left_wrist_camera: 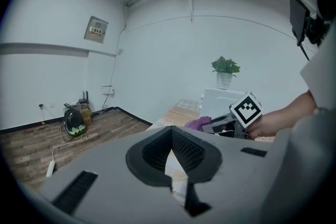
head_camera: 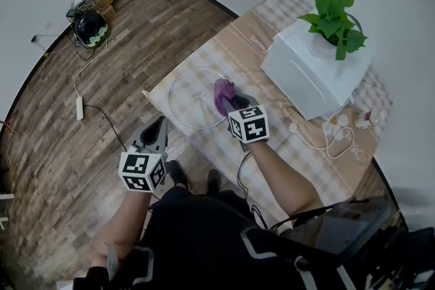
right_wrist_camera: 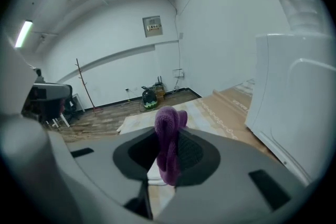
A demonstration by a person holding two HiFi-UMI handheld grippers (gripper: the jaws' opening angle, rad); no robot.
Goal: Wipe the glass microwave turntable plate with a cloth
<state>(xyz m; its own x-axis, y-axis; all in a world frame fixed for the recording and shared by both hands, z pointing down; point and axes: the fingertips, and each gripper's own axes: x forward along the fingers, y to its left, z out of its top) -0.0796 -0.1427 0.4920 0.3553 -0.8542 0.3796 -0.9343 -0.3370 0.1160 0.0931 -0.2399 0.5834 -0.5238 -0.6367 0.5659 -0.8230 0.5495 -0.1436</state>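
Note:
The round glass turntable plate (head_camera: 190, 102) lies flat on the checked tablecloth (head_camera: 272, 139), near the table's left end. My right gripper (head_camera: 233, 104) is shut on a purple cloth (head_camera: 223, 96), which rests over the plate's right rim. In the right gripper view the purple cloth (right_wrist_camera: 169, 131) stands pinched between the jaws of the right gripper (right_wrist_camera: 168, 140). My left gripper (head_camera: 156, 134) hangs off the table's front edge, left of the plate, jaws together and holding nothing. In the left gripper view the left gripper (left_wrist_camera: 171, 132) points toward the purple cloth (left_wrist_camera: 197, 123).
A white microwave (head_camera: 312, 71) with a potted plant (head_camera: 336, 13) on top stands right of the plate. White cables and plugs (head_camera: 336, 129) lie on the table's right part. On the wood floor are a power strip (head_camera: 79, 107) and a black-green object (head_camera: 90, 27).

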